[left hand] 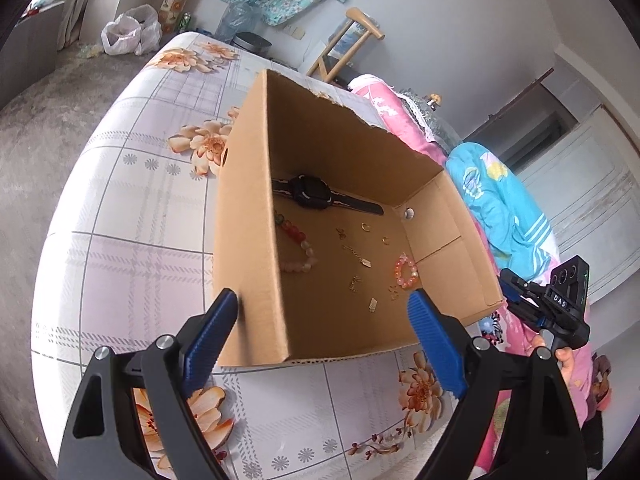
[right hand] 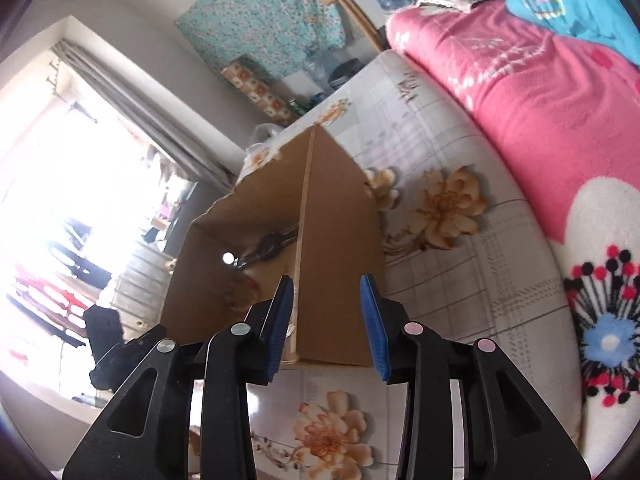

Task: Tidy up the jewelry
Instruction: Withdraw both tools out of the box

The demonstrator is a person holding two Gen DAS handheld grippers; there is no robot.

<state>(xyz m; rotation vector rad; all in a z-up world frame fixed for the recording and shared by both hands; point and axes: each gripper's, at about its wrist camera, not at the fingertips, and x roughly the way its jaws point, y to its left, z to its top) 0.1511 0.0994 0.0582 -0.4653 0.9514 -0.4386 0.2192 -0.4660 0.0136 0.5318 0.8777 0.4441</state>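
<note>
both the left gripper (left hand: 322, 306) and right gripper (right hand: 329, 286) stood open, each straddling a wall of the brown cardboard box (left hand: 256, 208) without pinching it.

Matt cardboard box (left hand: 256, 240) (ribbed pads (left hand: 436, 344))

Jewelry lying loose in an open cardboard box (left hand: 320, 152)

A black watch (left hand: 316, 194) lies flat by the far wall. Nearer, a long red-and-pink bead bracelet (left hand: 298, 246) curves along the left wall, a small orange bead bracelet (left hand: 407, 271) sits to the right, and tiny gold pieces (left hand: 360, 260) are scattered between them.
</note>
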